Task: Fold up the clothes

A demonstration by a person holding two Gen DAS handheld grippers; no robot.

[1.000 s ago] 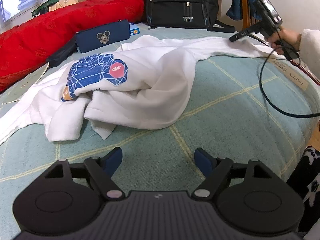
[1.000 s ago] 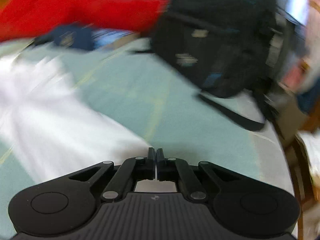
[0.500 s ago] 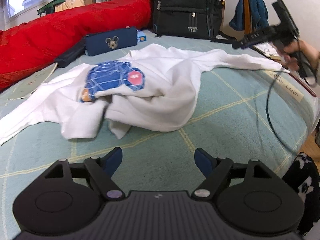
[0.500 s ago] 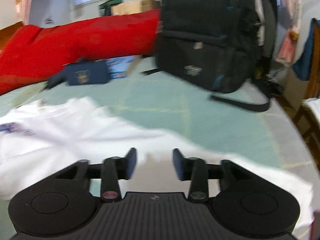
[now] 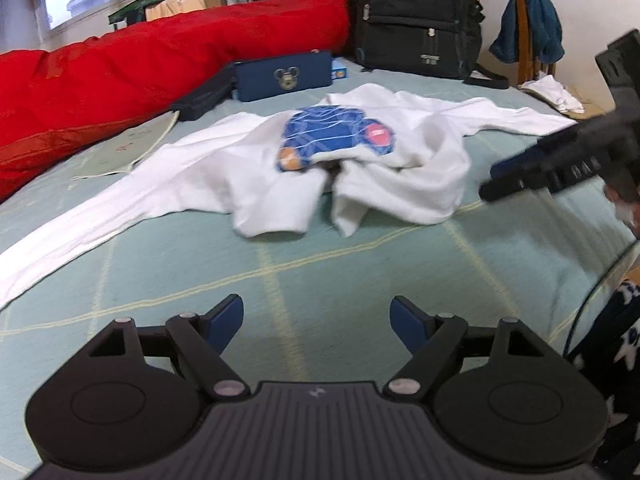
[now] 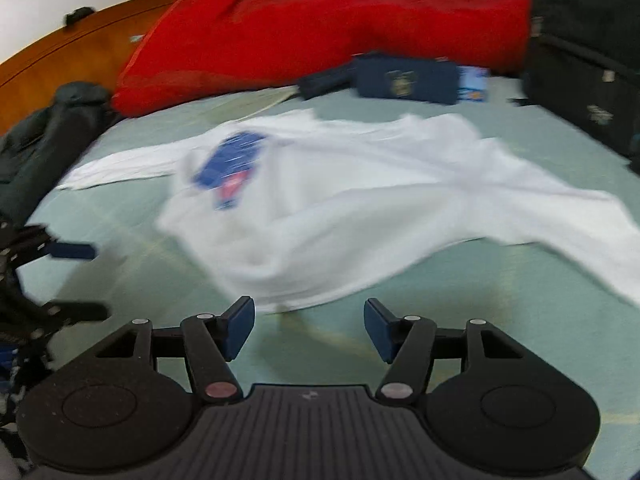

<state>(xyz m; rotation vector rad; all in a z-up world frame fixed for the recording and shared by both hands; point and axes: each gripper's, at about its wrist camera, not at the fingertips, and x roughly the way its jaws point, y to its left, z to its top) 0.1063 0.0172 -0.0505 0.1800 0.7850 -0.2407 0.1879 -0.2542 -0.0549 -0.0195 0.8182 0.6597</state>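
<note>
A white long-sleeved shirt [image 5: 404, 184] with a blue and red print [image 5: 336, 136] lies crumpled on the green bed, sleeves spread left and right. My left gripper [image 5: 316, 324] is open above the bedspread, well short of the shirt's near hem. My right gripper [image 6: 308, 326] is open too, just in front of the shirt [image 6: 360, 216], nothing between its fingers. In the left wrist view the right gripper [image 5: 560, 164] hangs at the right, beside the shirt. The left gripper [image 6: 60, 268] shows at the left edge of the right wrist view.
A red duvet [image 5: 140, 68] runs along the far side of the bed. A navy pouch [image 5: 284, 76] and a black backpack [image 5: 416, 20] sit behind the shirt. A chair with a blue cloth [image 5: 528, 28] stands at the far right. Dark clothing [image 6: 36, 140] lies at the bed's left.
My right gripper went from shut to open, let go of the shirt sleeve, and swung back towards the shirt's near side. My left gripper stayed open and drew back a little.
</note>
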